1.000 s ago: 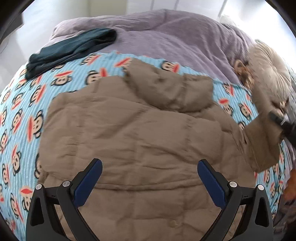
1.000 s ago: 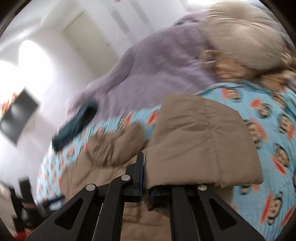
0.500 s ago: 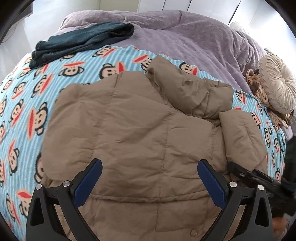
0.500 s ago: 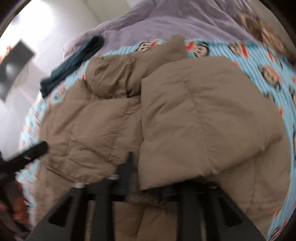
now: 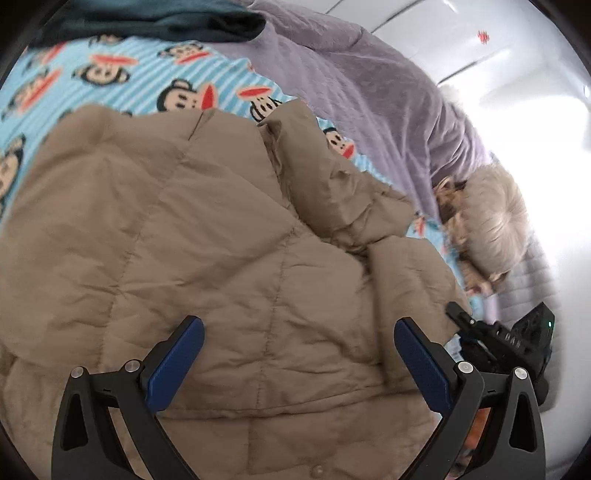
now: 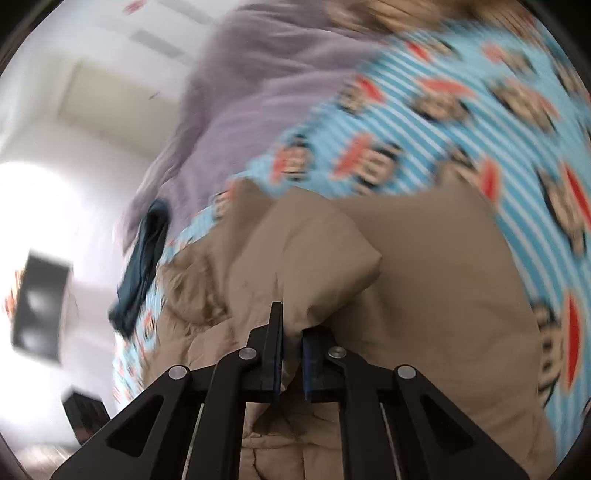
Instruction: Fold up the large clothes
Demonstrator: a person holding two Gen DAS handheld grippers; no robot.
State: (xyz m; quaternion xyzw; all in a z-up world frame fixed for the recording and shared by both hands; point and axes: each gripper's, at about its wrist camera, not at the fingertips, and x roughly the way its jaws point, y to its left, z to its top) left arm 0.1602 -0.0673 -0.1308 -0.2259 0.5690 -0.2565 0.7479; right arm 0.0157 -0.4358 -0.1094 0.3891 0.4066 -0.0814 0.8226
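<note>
A tan quilted jacket point(image 5: 221, 240) lies spread on the bed, its hood point(image 5: 332, 184) toward the far side. One sleeve point(image 5: 406, 280) is folded in over the body. My left gripper point(image 5: 297, 325) hovers open just above the jacket's lower half, with nothing between its blue pads. In the right wrist view, my right gripper point(image 6: 291, 326) is closing, and a fold of the jacket point(image 6: 424, 295) at its side edge is pinched between the pads. The right gripper's black body point(image 5: 491, 339) shows at the jacket's right edge in the left wrist view.
The jacket rests on a blue striped monkey-print blanket point(image 5: 129, 74). Behind it lie a purple duvet point(image 5: 351, 92) and a dark teal garment point(image 5: 166, 22). A cream round cushion point(image 5: 491, 221) sits at the bed's right side. White walls lie beyond.
The right gripper laid the sleeve over the jacket, let it go, dropped lower and pinched the jacket's side. The left gripper tilted and sank closer to the jacket, still open.
</note>
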